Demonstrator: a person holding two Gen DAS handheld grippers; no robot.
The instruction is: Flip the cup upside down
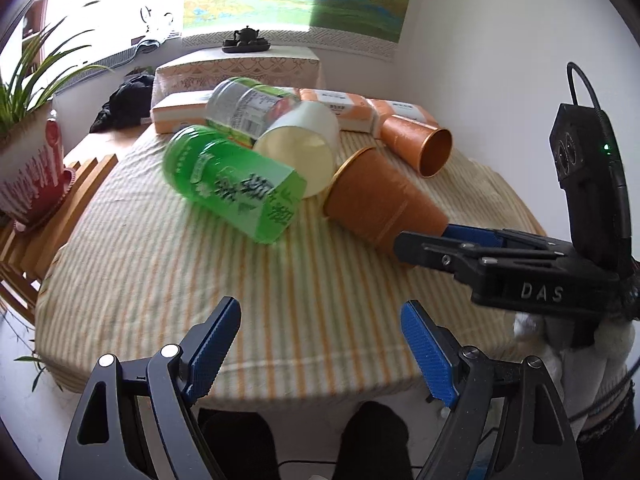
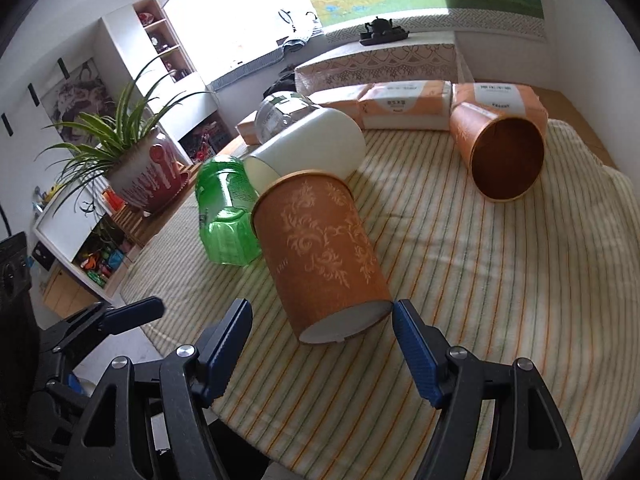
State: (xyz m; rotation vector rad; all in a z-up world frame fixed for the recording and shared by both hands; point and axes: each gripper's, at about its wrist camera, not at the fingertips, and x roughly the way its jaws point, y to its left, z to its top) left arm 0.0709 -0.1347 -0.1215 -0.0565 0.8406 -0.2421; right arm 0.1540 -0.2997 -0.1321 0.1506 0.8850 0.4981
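Note:
An orange patterned paper cup lies on its side on the striped cloth, its white base toward the right gripper; it also shows in the left wrist view. My right gripper is open, its blue pads on either side of the cup's base, not clamped. In the left wrist view the right gripper reaches the cup from the right. My left gripper is open and empty above the cloth's near edge. A second orange cup and a white cup also lie on their sides.
A green plastic bottle and a clear bottle lie left of the cups. Orange tissue packs line the back. A potted plant stands at the left on a wooden slatted surface. The table has a striped cloth.

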